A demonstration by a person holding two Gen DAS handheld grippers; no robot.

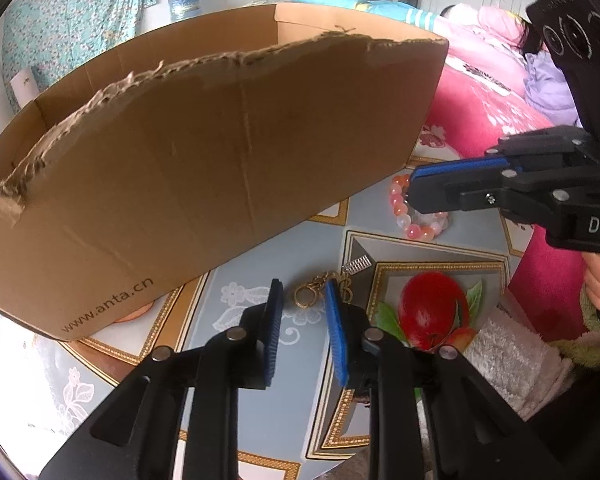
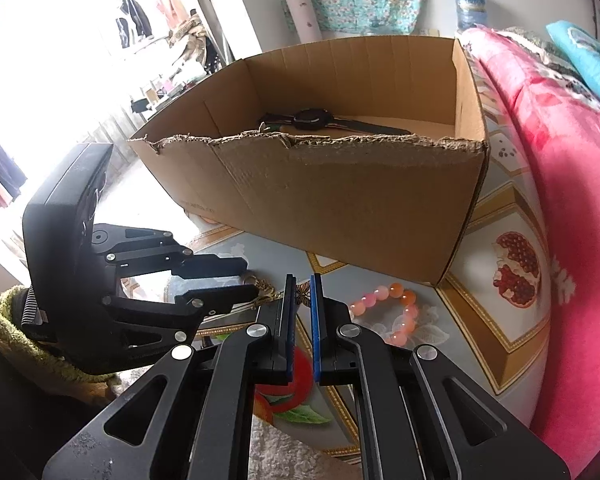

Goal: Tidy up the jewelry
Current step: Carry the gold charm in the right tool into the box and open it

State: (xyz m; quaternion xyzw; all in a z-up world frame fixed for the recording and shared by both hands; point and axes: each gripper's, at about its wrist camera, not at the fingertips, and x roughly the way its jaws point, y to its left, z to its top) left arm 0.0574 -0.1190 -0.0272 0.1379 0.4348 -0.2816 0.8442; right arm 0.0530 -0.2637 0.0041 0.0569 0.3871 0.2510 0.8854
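Gold chain [image 1: 320, 286] between parted left hand-held gripper [image 1: 300, 300]

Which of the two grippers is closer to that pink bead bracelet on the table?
Right. The right gripper has its tip right at the pink bead bracelet, overlapping it in the left view. The left gripper is further off, over the gold chain.

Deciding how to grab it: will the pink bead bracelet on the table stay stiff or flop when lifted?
The bead bracelet is a ring of separate round beads, so it would probably sag from a single pinch. The glossy beads may slip between the pads. Pushed, it would likely slide on the smooth table.
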